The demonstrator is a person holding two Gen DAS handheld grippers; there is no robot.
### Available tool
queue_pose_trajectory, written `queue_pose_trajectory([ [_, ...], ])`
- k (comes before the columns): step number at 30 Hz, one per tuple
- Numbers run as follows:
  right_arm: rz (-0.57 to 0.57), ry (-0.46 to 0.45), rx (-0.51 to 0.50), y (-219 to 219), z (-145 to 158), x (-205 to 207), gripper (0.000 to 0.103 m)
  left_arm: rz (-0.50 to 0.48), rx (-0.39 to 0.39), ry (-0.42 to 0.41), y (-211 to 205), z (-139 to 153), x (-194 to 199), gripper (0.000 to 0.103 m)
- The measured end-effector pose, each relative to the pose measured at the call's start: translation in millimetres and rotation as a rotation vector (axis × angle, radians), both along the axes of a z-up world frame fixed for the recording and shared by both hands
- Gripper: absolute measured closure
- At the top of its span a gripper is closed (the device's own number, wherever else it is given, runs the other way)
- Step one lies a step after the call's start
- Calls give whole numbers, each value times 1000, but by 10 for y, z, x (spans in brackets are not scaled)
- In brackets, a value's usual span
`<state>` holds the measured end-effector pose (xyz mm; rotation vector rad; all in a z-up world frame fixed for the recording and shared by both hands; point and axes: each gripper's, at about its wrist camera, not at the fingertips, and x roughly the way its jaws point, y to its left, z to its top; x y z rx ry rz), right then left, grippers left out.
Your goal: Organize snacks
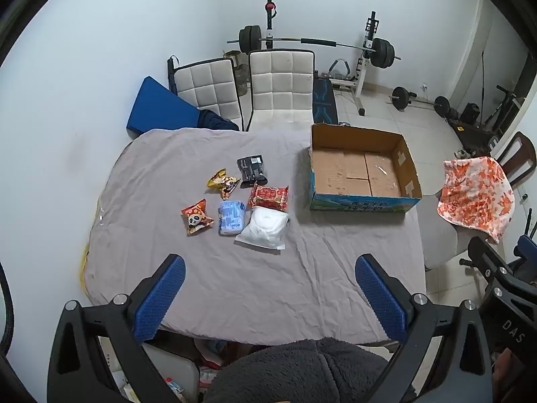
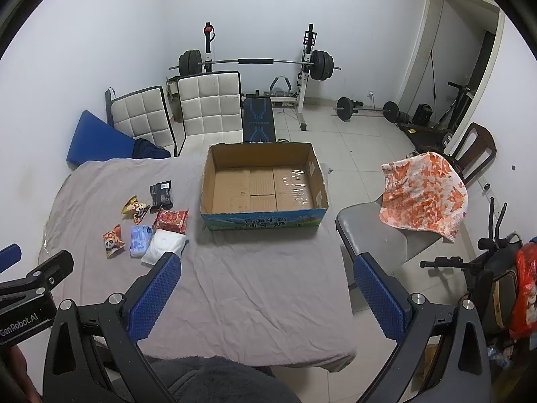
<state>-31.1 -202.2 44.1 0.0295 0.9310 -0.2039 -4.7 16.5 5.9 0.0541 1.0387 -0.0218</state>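
Snacks (image 1: 241,201) lay clustered on the worktop (image 1: 302,268), left of the box (image 1: 362,198). Both tongs (image 1: 268,295) (image 2: 265,297) gaped wide, holding nothing.

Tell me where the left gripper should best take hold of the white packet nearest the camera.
Probably the white packet by its flat sealed near edge, coming from the near side with the left gripper. It lies flat on the cloth, puffy in the middle, with the blue packet close on its left.

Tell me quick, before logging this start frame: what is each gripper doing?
Left gripper: open, holding nothing, above the table's near edge.
Right gripper: open, holding nothing, also clear of the snacks.
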Motion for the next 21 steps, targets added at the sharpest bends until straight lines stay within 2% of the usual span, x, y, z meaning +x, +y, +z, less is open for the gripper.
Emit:
queue_pose_trajectory([
  [21, -6, -30, 17, -72, 22, 7, 0, -6, -13, -30, -49, 44, 1, 0],
])
